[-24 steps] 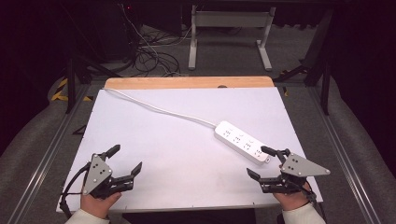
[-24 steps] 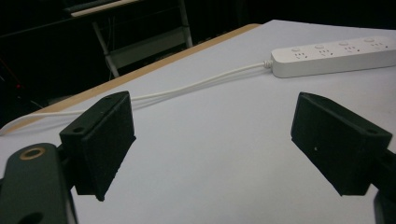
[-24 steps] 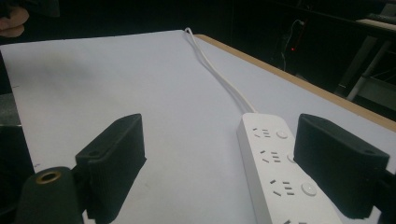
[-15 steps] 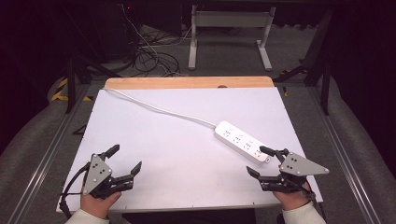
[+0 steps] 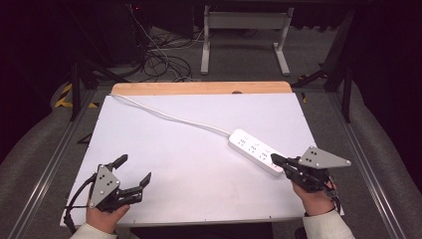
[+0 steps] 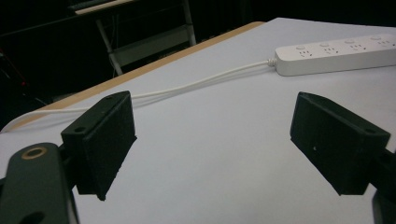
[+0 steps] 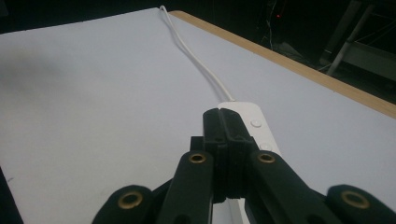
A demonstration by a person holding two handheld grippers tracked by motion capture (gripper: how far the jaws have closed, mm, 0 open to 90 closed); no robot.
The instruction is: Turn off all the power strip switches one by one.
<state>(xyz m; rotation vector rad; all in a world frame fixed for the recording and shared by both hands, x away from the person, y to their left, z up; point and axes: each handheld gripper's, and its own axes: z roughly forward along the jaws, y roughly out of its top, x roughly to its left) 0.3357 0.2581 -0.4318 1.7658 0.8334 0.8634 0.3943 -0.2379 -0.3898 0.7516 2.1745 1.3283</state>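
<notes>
**Ana:** Right gripper [image 5: 276, 159] first: why are its jaws pressed flat together with nothing between them?

**Ben:** My guess is it means to poke, not grab. In the right gripper view the closed tips [image 7: 226, 122] hang over the near end of the power strip [image 7: 254, 128], close to its round switch buttons. A closed tip would suit pressing a button or nudging the strip.

**Ana:** And the strip itself?

**Ben:** The power strip [image 5: 256, 151] lies flat on the white table [image 5: 189, 164], slanted, with its white cord [image 5: 169, 116] running from its far end off toward the wooden edge [image 5: 199, 88]. The right gripper sits at the strip's near end; whether it touches, I cannot tell.

**Ana:** The left gripper [image 5: 133, 172]?

**Ben:** Well apart from the strip, jaws spread wide and holding nothing. Its own view looks across bare table toward the strip [image 6: 336, 55], so I'd say it is waiting, ready to steady things.
</notes>
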